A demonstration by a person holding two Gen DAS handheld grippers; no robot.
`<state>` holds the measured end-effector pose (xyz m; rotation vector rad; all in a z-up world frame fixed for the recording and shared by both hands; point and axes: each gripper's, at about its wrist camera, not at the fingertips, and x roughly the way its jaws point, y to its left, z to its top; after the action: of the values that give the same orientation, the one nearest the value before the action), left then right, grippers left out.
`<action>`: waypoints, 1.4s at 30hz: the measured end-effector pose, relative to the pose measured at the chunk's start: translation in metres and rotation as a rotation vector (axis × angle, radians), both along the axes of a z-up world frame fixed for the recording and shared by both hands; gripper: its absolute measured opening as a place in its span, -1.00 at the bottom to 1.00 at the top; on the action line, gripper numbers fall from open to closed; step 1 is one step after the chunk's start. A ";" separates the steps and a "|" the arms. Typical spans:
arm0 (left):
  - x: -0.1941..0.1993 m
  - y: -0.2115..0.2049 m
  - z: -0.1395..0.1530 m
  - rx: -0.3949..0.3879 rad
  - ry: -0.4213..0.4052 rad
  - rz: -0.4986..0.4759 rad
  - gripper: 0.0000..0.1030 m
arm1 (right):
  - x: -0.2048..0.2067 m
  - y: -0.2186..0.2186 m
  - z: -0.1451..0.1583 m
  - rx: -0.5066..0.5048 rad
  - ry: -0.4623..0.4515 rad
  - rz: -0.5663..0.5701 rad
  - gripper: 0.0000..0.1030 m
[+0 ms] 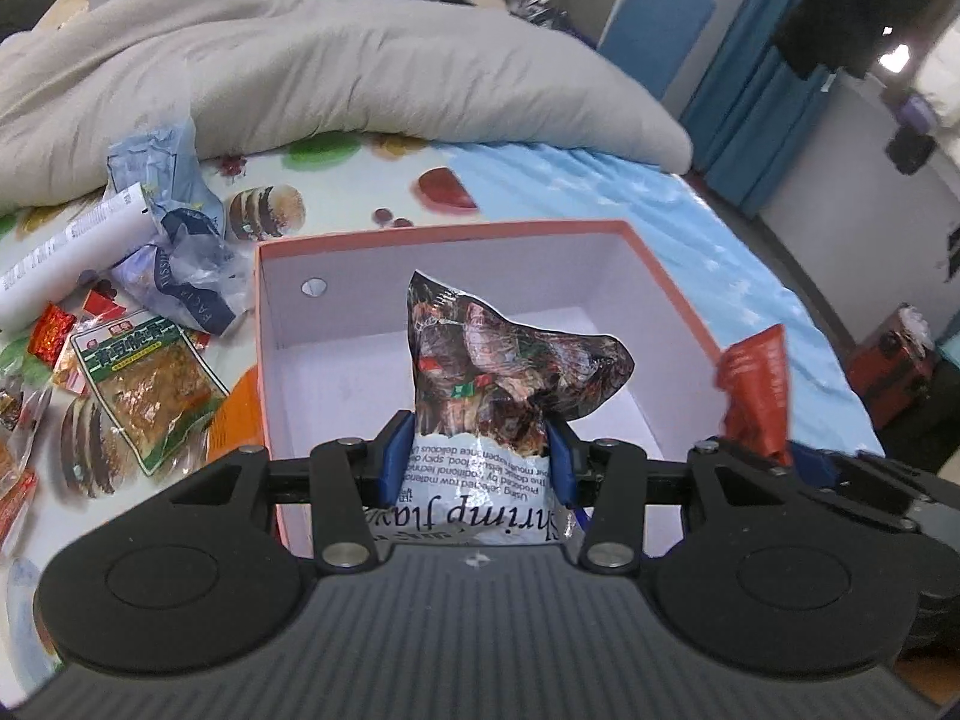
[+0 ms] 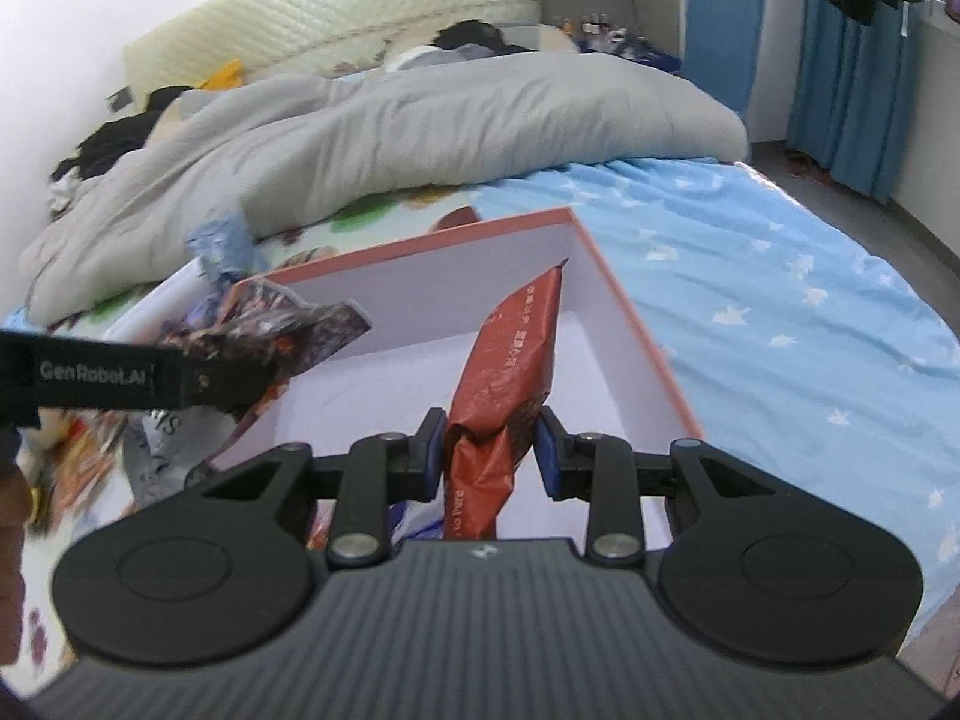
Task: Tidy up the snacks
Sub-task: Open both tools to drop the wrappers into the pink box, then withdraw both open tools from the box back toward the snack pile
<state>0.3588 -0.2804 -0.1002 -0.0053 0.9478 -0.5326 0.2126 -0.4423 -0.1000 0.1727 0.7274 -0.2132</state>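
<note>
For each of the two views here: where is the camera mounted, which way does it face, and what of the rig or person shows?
Left wrist: sits on the left gripper, looking down along its fingers into the open box; the gripper is shut on a shrimp snack bag.
Right wrist: sits on the right gripper, facing the same box; it is shut on a red snack packet.
Shared: box, both packets, grey duvet, each other's gripper.
</note>
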 end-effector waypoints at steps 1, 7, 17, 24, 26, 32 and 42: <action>0.007 -0.002 -0.003 0.004 0.001 -0.002 0.00 | 0.006 -0.003 -0.002 -0.008 0.005 0.001 -0.34; 0.030 -0.006 -0.023 0.010 0.033 0.015 0.00 | 0.027 -0.012 -0.021 -0.004 0.058 0.005 -0.32; 0.030 0.007 -0.037 0.002 0.065 0.028 0.12 | 0.034 -0.017 -0.032 0.018 0.079 -0.019 -0.01; 0.008 0.016 -0.006 -0.006 0.000 0.027 0.15 | 0.014 -0.008 -0.011 0.021 0.033 -0.008 -0.01; -0.003 0.020 0.007 -0.015 -0.021 0.026 0.15 | 0.005 -0.004 -0.001 0.023 0.012 -0.007 -0.01; -0.051 0.038 0.041 -0.053 -0.085 0.017 0.15 | -0.034 0.013 0.022 0.017 -0.048 0.007 -0.01; -0.139 0.070 0.083 -0.081 -0.185 0.009 0.15 | -0.103 0.039 0.047 0.032 -0.115 0.012 -0.01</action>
<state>0.2202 -0.2102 -0.0171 -0.0327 0.7449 -0.5528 0.1097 -0.4034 -0.0527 0.2091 0.6172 -0.1793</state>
